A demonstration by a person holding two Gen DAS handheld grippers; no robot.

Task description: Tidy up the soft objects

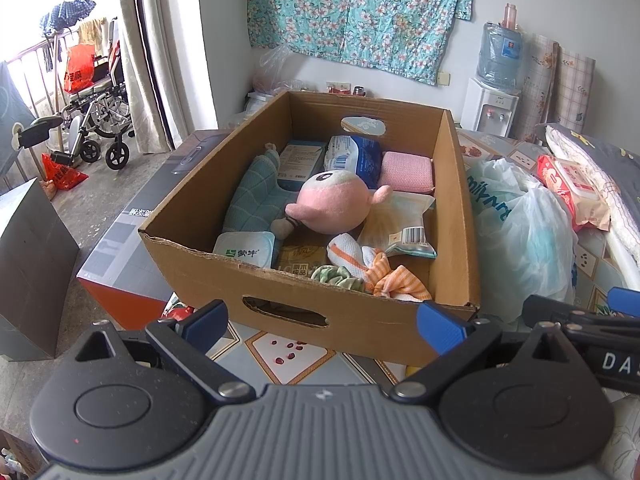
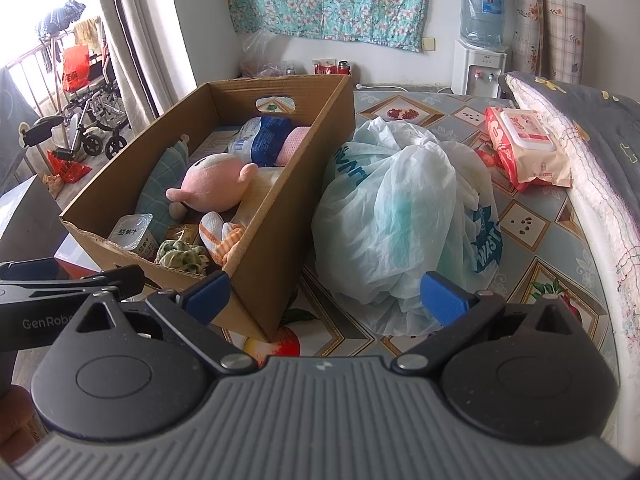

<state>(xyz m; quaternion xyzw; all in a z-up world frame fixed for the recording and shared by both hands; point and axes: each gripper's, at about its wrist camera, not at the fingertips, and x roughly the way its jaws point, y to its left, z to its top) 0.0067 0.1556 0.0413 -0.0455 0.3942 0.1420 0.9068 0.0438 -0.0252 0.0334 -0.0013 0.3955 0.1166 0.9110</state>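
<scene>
A cardboard box (image 1: 456, 208) (image 2: 280, 208) stands on the patterned table. In it lie a pink plush toy (image 1: 334, 204) (image 2: 212, 184), a teal quilted mitt (image 1: 250, 200), a pink sponge pad (image 1: 406, 172), a blue-white wipes pack (image 1: 354, 154), an orange-white cloth (image 1: 384, 270) (image 2: 224, 236), a green scrunchie (image 1: 338, 276) (image 2: 180, 256) and small packets. A crumpled white plastic bag (image 2: 400, 216) (image 1: 520, 224) lies right of the box. My left gripper (image 1: 322, 320) is open and empty before the box's front wall. My right gripper (image 2: 326, 294) is open and empty, between the box corner and the bag.
A red wipes pack (image 2: 528, 148) (image 1: 572, 188) lies at the table's far right beside folded bedding (image 2: 600, 128). A water dispenser (image 2: 478, 48) stands at the back wall. A wheelchair (image 1: 96, 120) stands on the floor at left, and dark boxes (image 1: 128, 240) sit left of the table.
</scene>
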